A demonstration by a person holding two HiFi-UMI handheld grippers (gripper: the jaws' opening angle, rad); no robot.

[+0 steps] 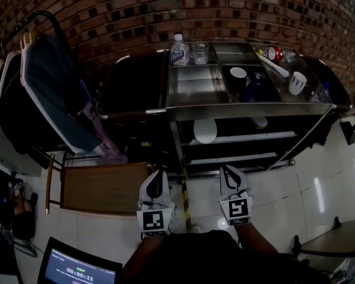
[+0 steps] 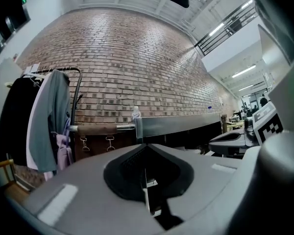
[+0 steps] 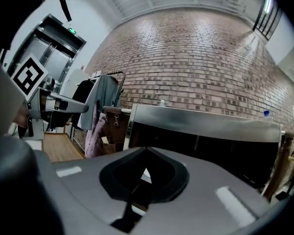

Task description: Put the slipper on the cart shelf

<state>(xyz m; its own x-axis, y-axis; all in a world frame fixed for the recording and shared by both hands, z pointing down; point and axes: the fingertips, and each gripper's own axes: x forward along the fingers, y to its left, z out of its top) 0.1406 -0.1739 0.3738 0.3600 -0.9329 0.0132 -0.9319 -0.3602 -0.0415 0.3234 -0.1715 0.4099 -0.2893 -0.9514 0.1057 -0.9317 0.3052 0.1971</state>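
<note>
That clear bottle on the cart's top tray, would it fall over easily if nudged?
Probably: the bottle stands upright, tall and narrow, so a push near its cap would likely tip it. It looks like thin clear plastic, so probably light and squashy; how full, I can't tell.

Logged, head view: pale grey moulded-plastic left claw (image 1: 156, 173) and matching right claw (image 1: 227, 170), each tapered to a point, with a black teardrop-shaped recess down the middle. Mounted behind each, a white marker cube printed with a black square pattern: left cube (image 1: 152, 220), right cube (image 1: 239, 209). Confirmed in both gripper views: smooth grey shell, dark ribbed inner pads (image 2: 130, 163), pale rectangular labels (image 2: 59, 204) on the flanks. Worn on the torso: dark garment (image 1: 213, 259).
</note>
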